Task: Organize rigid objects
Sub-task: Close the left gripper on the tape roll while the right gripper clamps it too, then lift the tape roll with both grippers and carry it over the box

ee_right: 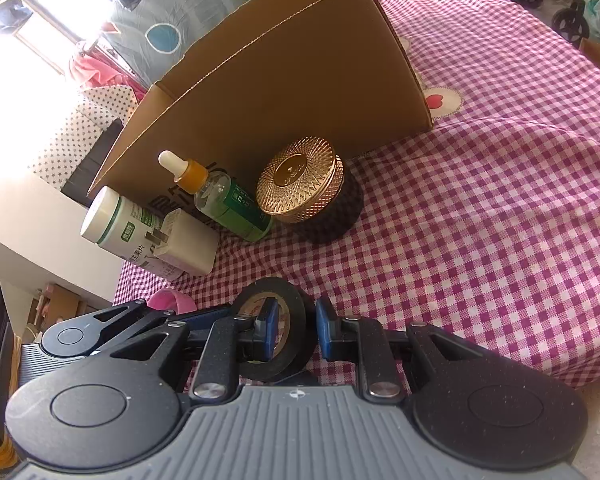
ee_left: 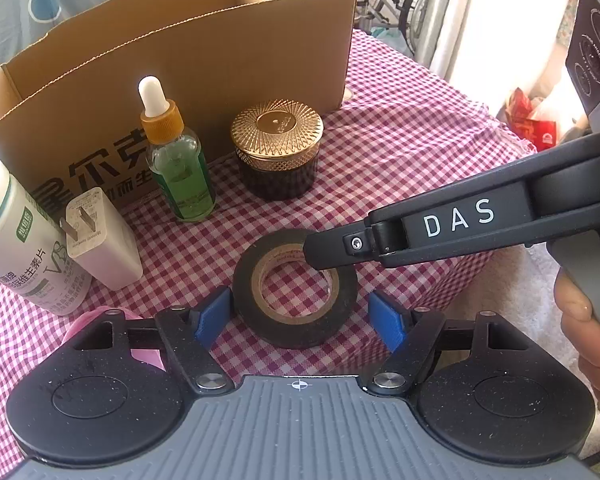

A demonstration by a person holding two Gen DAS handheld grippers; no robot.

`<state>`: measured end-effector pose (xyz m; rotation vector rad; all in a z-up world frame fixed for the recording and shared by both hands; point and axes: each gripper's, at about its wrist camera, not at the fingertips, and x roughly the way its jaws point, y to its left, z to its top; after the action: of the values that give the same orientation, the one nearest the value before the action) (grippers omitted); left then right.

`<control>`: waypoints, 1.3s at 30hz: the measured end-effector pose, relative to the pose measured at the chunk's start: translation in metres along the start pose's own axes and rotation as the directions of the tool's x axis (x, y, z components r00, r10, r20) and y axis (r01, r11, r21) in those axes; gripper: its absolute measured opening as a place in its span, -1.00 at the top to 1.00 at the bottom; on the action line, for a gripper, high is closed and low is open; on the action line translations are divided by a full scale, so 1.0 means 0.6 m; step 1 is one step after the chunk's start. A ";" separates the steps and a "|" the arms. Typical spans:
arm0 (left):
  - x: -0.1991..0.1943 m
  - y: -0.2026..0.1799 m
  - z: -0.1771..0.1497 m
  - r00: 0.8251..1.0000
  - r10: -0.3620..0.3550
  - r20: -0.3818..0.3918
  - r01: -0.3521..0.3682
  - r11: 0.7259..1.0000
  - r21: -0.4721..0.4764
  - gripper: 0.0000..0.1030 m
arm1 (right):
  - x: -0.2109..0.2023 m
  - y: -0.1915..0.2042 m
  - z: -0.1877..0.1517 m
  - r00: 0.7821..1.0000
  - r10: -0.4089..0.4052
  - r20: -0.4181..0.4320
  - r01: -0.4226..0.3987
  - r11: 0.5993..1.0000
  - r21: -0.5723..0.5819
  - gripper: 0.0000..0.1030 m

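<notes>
So far, very little of the sorting looks done. In the left wrist view the cardboard box point(ee_left: 204, 60) stands across the upper left of the frame, and what shows of its inside (only the far walls) holds nothing I can make out. Everything else sits outside it on the checked cloth point(ee_left: 400, 152): the white tub point(ee_left: 16, 236) at the left edge, the charger plug point(ee_left: 100, 240) leaning against it, the dropper bottle point(ee_left: 180, 168) just right of that, and the gold-lidded jar point(ee_left: 278, 148) near the middle, all lined up along the box's front wall.

The roll of black tape point(ee_left: 296, 288) is the piece in hand. It lies low in the centre of that view, resting on the cloth. The right gripper point(ee_right: 298, 330) has its jaws nearly closed and pinching the wall of the tape point(ee_right: 276, 332), one pad inside the hole and one outside, seen at the bottom centre of the right wrist view. The left gripper point(ee_left: 300, 316) stands open astride the roll, its blue pads point(ee_left: 214, 314) flanking the rim; the left one looks very close to it, and I cannot tell whether it touches.

By my reading, five things wait to go into the box, the tape likely first. A pink object point(ee_left: 100, 320) at the lower left is mostly hidden, so its part in the job is unclear.
</notes>
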<state>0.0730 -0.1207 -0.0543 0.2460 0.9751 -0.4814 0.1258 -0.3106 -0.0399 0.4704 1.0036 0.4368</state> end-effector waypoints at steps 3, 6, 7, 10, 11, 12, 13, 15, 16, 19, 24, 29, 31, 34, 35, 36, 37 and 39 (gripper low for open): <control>-0.002 0.001 0.000 1.000 0.005 0.013 -0.005 1.000 -0.005 -0.35 | 0.001 0.006 -0.001 1.000 -0.016 0.011 0.016 1.000 -0.025 0.57; -0.002 0.002 0.000 1.000 0.014 0.025 -0.013 1.000 -0.006 -0.29 | 0.004 0.017 -0.005 0.999 -0.043 0.024 0.044 0.997 -0.063 0.60; -0.003 0.002 0.000 1.000 0.014 0.028 -0.013 1.000 -0.009 -0.29 | 0.006 0.022 -0.006 0.998 -0.055 0.028 0.057 0.995 -0.082 0.61; -0.003 0.002 -0.001 0.999 0.019 0.037 -0.018 1.000 -0.011 -0.28 | 0.009 0.037 -0.011 0.995 -0.091 0.048 0.097 0.986 -0.138 0.63; -0.003 0.002 -0.002 0.999 0.021 0.041 -0.020 1.000 -0.012 -0.28 | 0.010 0.041 -0.013 0.994 -0.100 0.053 0.107 0.983 -0.151 0.63; -0.004 0.002 -0.003 0.999 0.022 0.044 -0.022 1.000 -0.013 -0.28 | 0.010 0.045 -0.014 0.992 -0.108 0.058 0.117 0.980 -0.164 0.63; -0.004 0.002 -0.003 0.999 0.023 0.046 -0.022 1.000 -0.013 -0.28 | 0.011 0.049 -0.016 0.991 -0.117 0.065 0.126 0.977 -0.174 0.63; -0.003 0.001 -0.003 0.999 0.023 0.048 -0.023 1.000 -0.014 -0.28 | 0.013 0.052 -0.017 0.990 -0.124 0.070 0.135 0.975 -0.179 0.63; -0.004 0.000 -0.004 0.999 0.024 0.049 -0.023 1.000 -0.014 -0.28 | 0.011 0.052 -0.017 0.990 -0.125 0.071 0.136 0.974 -0.180 0.64; -0.011 -0.002 -0.005 0.998 0.025 0.062 -0.025 1.000 -0.010 -0.28 | 0.005 0.053 -0.020 0.989 -0.124 0.081 0.137 0.975 -0.177 0.64; -0.041 -0.011 -0.001 0.993 0.043 0.112 -0.043 0.999 0.004 -0.28 | -0.026 0.070 -0.023 0.983 -0.130 0.133 0.156 0.967 -0.204 0.64; -0.104 -0.015 0.018 0.973 0.073 0.218 -0.077 0.997 0.011 -0.28 | -0.076 0.115 -0.011 0.965 -0.113 0.238 0.174 0.951 -0.256 0.63; -0.132 -0.013 0.032 0.960 0.089 0.264 -0.094 0.996 0.008 -0.28 | -0.098 0.136 0.002 0.954 -0.093 0.284 0.176 0.943 -0.281 0.63; -0.174 -0.008 0.060 0.933 0.130 0.335 -0.141 0.990 0.010 -0.28 | -0.125 0.171 0.032 0.938 -0.049 0.344 0.170 0.929 -0.330 0.63; -0.186 -0.004 0.072 0.924 0.146 0.353 -0.160 0.987 0.008 -0.28 | -0.132 0.182 0.046 0.933 -0.034 0.358 0.168 0.922 -0.349 0.64; -0.196 -0.001 0.085 0.916 0.161 0.367 -0.176 0.984 0.006 -0.28 | -0.137 0.193 0.061 0.930 -0.019 0.368 0.164 0.916 -0.367 0.64; -0.204 0.004 0.096 0.911 0.172 0.375 -0.187 0.982 0.002 -0.28 | -0.141 0.203 0.076 0.926 -0.004 0.377 0.160 0.910 -0.383 0.64; -0.215 0.018 0.131 0.905 0.196 0.378 -0.206 0.978 -0.013 -0.28 | -0.143 0.219 0.111 0.926 0.021 0.376 0.147 0.898 -0.414 0.64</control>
<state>0.0756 -0.1071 0.0962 0.2642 0.5579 -0.3352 0.1264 -0.2615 0.1233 0.1024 0.5244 0.4761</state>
